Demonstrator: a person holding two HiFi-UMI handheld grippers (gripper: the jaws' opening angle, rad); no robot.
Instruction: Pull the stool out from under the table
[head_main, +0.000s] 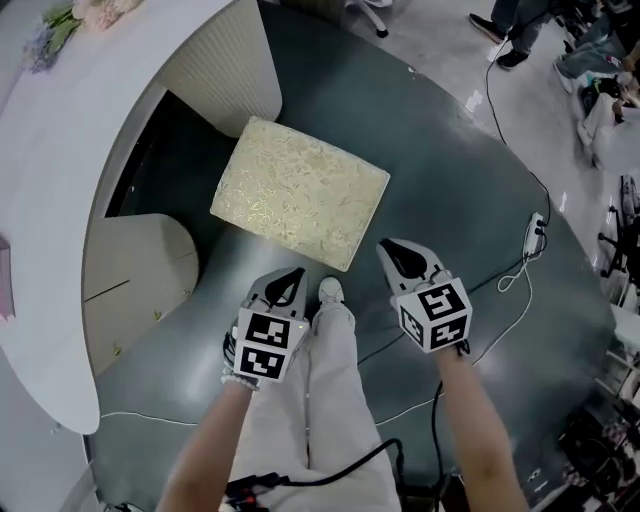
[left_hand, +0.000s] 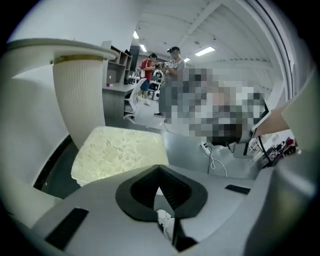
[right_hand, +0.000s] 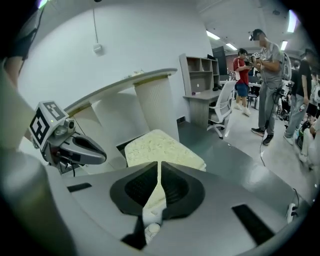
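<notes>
Where the stool (head_main: 298, 192) stands: on the dark grey floor (head_main: 450, 150), with its cream top almost wholly clear of the white table (head_main: 50, 150) and its far corner near the ribbed pedestal (head_main: 235, 70).
Left gripper (head_main: 295, 272): jaws pressed together on nothing, held just short of the stool's near edge and not touching it.
Right gripper (head_main: 392, 247): jaws likewise together and empty, beside the stool's near corner and apart from it.
Step in hand: the pull looks largely done; at most a last short draw seems to be left.
Doing it well: for any further pull, both pairs of jaws need to part first. Each should then take the stool's near edge, one on either side, and draw straight back together and low, so the stool slides rather than tips or swivels.
Watch for: the white shoe (head_main: 330, 290) between the grippers lies in the stool's path, and a cable (head_main: 520, 265) trails on the floor to the right.
Stools: one.
Tables: one, on one ribbed pedestal and one smooth cream base (head_main: 150, 265).
Grippers: two.
Shoes below: one.
Bystanders (right_hand: 265, 75): at least two standing far behind.
</notes>
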